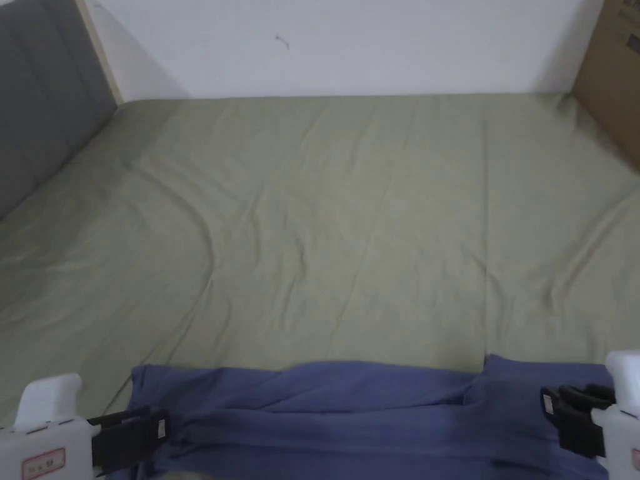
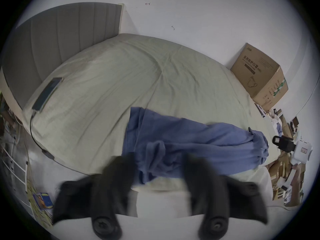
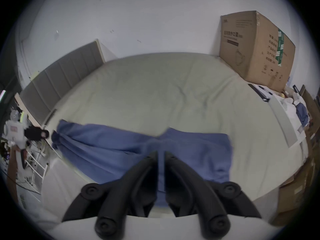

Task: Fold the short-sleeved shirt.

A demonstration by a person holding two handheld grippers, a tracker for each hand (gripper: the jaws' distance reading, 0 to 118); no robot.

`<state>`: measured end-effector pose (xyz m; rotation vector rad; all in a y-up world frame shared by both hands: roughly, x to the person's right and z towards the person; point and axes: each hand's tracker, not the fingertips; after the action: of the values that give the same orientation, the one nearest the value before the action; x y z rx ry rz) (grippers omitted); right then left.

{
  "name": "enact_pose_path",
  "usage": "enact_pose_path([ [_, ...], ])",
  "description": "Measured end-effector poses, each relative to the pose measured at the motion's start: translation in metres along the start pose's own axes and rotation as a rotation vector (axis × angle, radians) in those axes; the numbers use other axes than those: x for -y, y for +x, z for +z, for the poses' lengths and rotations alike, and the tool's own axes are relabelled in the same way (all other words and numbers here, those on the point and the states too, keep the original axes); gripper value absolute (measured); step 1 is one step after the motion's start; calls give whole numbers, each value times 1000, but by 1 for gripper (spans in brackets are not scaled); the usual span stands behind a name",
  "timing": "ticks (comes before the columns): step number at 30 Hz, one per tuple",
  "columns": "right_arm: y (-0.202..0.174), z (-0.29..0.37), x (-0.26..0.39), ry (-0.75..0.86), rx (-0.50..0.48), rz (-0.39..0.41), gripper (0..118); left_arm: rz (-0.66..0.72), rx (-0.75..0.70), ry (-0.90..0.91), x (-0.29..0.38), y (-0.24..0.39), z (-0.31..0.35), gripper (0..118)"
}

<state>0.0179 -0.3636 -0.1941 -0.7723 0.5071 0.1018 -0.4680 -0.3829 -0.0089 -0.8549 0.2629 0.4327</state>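
A blue short-sleeved shirt [image 1: 350,406] lies crumpled in a long band along the near edge of the green bed sheet [image 1: 344,219]. My left gripper [image 1: 159,431] is at the shirt's left end. In the left gripper view its jaws [image 2: 159,159] stand wide apart and blurred, open over the shirt [image 2: 199,143]. My right gripper [image 1: 550,406] is at the shirt's right end. In the right gripper view its jaws [image 3: 161,155] are nearly together with a strip of the blue shirt [image 3: 112,145] pinched between them.
A large cardboard box [image 1: 615,75] stands at the bed's far right corner. A grey headboard [image 1: 44,94] rises on the left. A phone [image 2: 47,93] with a cable lies near the headboard. Cardboard and clutter [image 2: 285,174] lie on the floor to the right.
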Motion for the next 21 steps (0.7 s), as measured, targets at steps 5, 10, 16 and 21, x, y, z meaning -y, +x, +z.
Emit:
enact_pose_path([
  [5,-44,-19,6,27,-55,-16,0,84,46,-22,27,-19,-4,0],
  [10,-77,-32,7,2,-118,28,0,190,63,-5,38,-43,3,2],
  [16,-95,-42,7,-50,-138,66,0,355,241,19,32,-81,-9,107],
  [21,-103,-48,11,-97,-121,87,0,530,391,-40,24,-106,-56,107],
])
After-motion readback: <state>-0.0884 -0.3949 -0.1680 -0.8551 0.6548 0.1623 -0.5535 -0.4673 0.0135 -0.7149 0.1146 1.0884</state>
